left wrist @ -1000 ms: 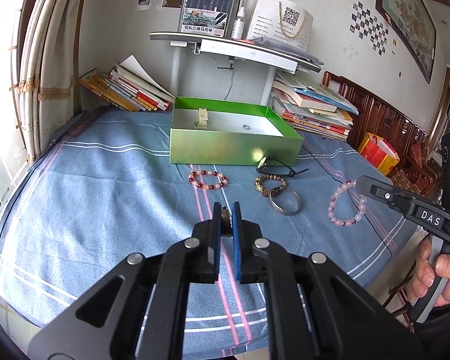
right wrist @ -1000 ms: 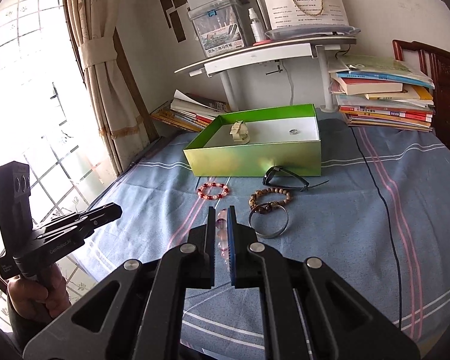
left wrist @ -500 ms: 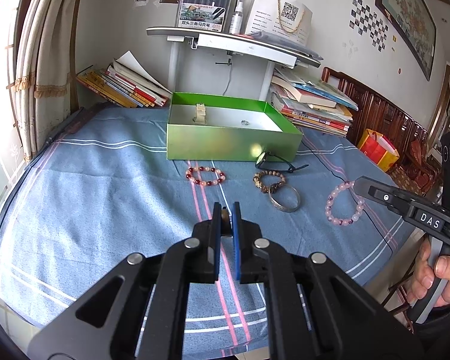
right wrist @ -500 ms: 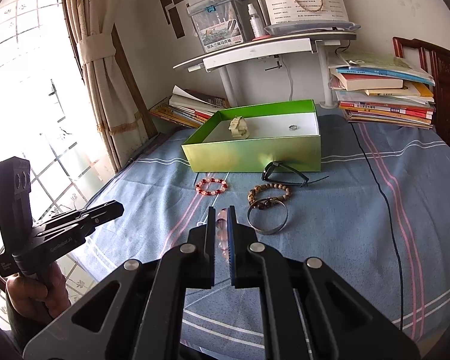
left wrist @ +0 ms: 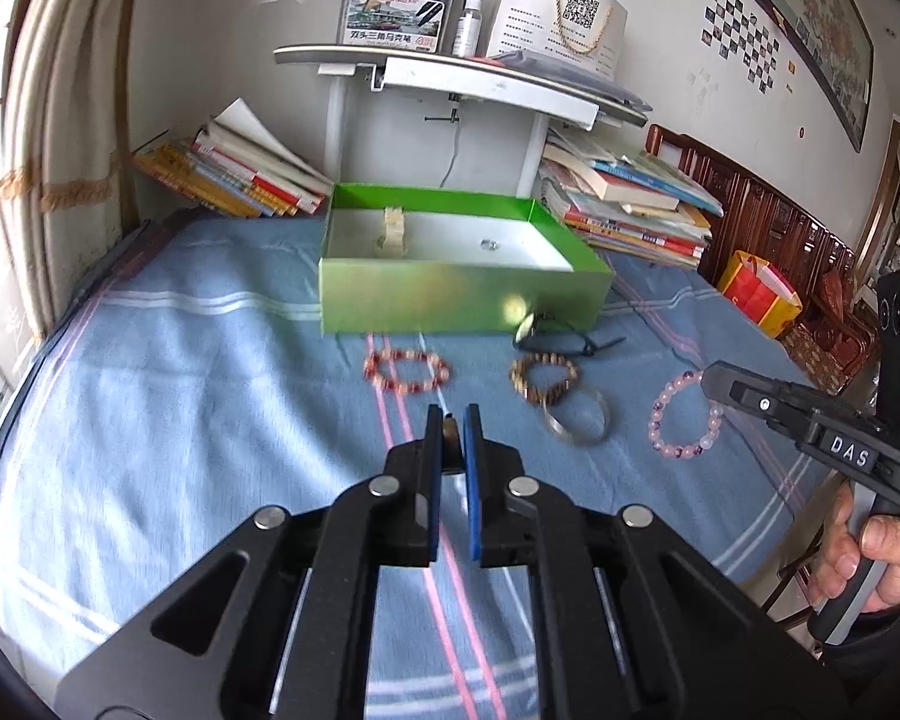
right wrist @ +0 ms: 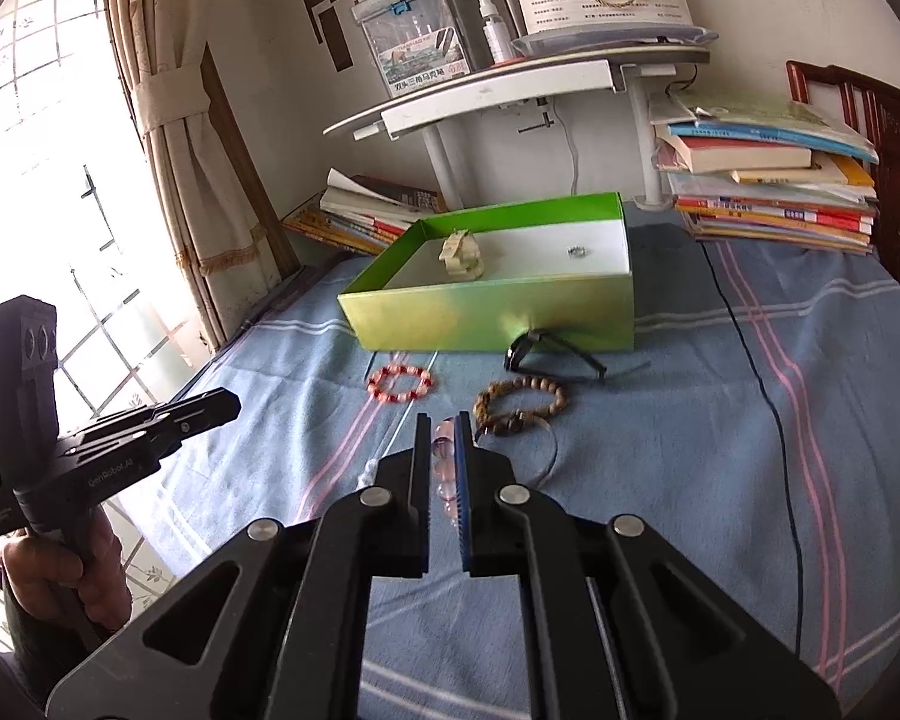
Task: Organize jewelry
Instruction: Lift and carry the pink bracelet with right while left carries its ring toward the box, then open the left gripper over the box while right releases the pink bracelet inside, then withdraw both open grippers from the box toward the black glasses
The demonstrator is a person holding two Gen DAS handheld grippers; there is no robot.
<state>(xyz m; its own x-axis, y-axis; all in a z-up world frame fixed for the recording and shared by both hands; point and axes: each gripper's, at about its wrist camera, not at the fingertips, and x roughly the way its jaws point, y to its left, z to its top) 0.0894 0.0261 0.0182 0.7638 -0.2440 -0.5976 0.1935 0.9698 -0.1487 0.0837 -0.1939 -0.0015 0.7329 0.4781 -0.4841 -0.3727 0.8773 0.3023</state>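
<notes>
An open green box [left wrist: 462,300] [right wrist: 498,318] stands mid-table with a pale bracelet [left wrist: 393,231] and a small ring [left wrist: 489,245] inside. In front of it lie a red bead bracelet [left wrist: 407,371] [right wrist: 400,384], a brown bead bracelet [left wrist: 543,377] [right wrist: 519,399], a silver bangle [left wrist: 576,423] and a pink bead bracelet [left wrist: 684,417]. My left gripper [left wrist: 452,420] is nearly shut with a small brown object between its tips, above the cloth. My right gripper [right wrist: 444,429] hovers over the pink bracelet [right wrist: 444,468], jaws narrow, beads showing between them.
Black glasses [left wrist: 561,339] [right wrist: 549,354] lie against the box front. A white riser shelf [left wrist: 462,75] stands behind it, with book stacks left [left wrist: 234,174] and right [left wrist: 630,204]. A black cable [right wrist: 768,414] runs across the blue cloth.
The left view has pulled back and tilted slightly, so the box and bracelets sit a little lower. The right gripper has edged toward the box. Both jaws keep the same narrow gap.
</notes>
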